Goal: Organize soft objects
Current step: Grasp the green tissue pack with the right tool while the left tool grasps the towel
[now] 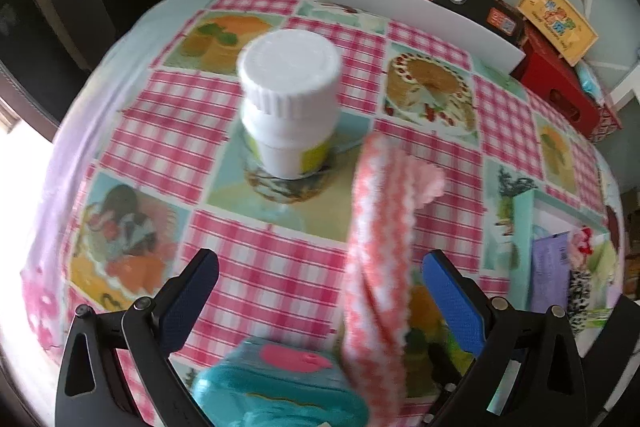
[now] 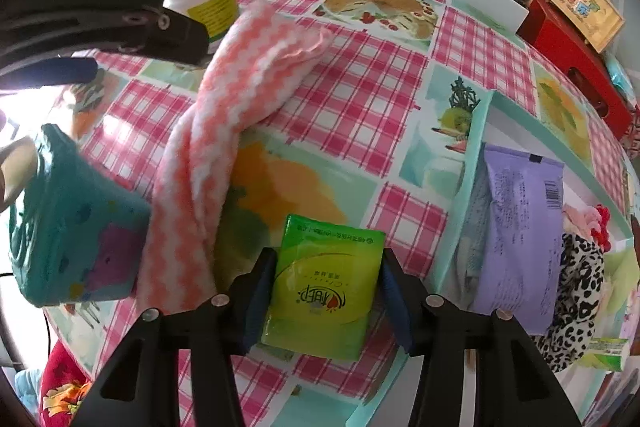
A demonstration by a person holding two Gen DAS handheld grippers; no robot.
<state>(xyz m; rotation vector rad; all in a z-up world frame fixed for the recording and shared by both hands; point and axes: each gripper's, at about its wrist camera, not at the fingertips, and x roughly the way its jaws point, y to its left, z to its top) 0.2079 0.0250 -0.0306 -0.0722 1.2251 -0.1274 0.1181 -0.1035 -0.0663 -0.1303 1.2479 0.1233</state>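
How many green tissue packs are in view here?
2: one green tissue pack between the right gripper's pads, another at the frame's right edge beside the box. More may be hidden inside.

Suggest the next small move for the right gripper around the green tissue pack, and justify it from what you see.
Probably lift and carry the flat green plastic tissue pack right, towards the mint-green tray. The right gripper has its fingers pressed against both sides of the pack, and the tray already holds a purple packet and other soft things.
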